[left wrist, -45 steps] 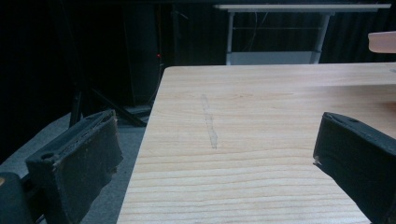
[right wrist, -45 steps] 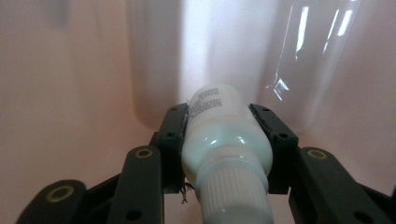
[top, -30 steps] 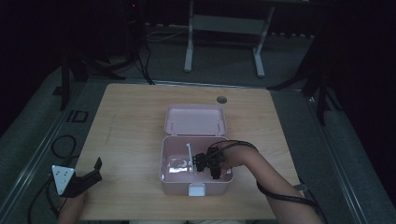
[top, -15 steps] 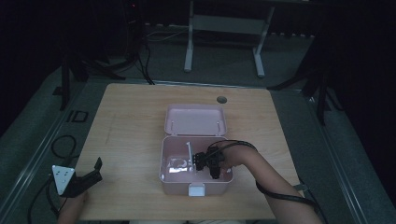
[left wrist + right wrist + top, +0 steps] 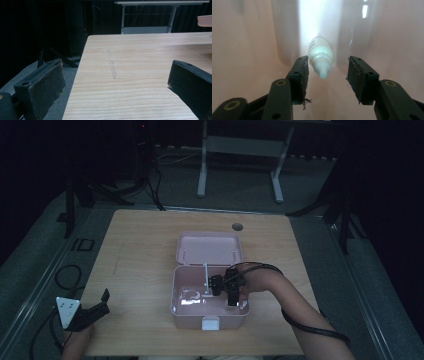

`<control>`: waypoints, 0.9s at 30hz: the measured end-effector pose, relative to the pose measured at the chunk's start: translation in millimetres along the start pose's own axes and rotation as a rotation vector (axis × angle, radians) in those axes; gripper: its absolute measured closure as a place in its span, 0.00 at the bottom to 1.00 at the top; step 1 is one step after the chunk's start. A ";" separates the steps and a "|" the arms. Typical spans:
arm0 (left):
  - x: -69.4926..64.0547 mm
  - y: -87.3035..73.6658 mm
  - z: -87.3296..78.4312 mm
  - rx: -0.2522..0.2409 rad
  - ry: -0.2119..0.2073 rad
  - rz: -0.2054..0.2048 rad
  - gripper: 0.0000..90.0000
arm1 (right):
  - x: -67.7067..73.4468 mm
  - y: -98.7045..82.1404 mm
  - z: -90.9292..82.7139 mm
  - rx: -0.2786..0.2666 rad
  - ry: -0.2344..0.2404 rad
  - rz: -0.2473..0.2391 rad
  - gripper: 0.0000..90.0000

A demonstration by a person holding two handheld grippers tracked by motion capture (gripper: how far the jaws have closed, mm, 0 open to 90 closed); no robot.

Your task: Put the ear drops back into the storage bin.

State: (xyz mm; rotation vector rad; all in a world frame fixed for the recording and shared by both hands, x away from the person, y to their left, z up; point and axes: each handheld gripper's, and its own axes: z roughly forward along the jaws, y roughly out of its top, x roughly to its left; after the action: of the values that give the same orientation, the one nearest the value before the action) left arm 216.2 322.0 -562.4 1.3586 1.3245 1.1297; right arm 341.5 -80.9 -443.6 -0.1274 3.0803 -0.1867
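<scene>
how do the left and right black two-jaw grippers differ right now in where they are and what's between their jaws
The left black two-jaw gripper sits at the wooden table's near left edge; the right black two-jaw gripper reaches down inside the open pink plastic box. The left one's jaws frame only bare tabletop; the right one's bracket a small white dropper bottle, which touches one jaw but isn't clamped. Both stand open.

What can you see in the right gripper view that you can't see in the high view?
Right gripper view alone: a small white dropper bottle lying between the right gripper's open jaws, its tip towards the camera.

High view alone: the wooden table, the box's open lid, the left gripper at the table's near left corner.

Both: the pink box interior and the right gripper.
</scene>
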 end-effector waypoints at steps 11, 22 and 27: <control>-0.3 -0.1 0.0 -0.001 0.001 0.000 0.01 | 2.7 -20.3 -39.5 -0.088 -0.047 0.055 0.37; -0.8 -0.2 0.1 0.001 0.003 0.004 0.01 | -0.6 -66.5 -63.8 -0.195 -0.034 0.156 0.17; -0.9 -0.3 0.2 0.001 0.002 0.004 0.01 | -0.9 -87.1 -64.2 -0.209 -0.055 0.192 0.16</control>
State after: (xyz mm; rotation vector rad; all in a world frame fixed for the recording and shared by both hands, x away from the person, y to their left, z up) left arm 216.3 321.1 -562.7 1.3614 1.3244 1.1341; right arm 345.6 -159.5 -369.2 0.1529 3.0243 0.1449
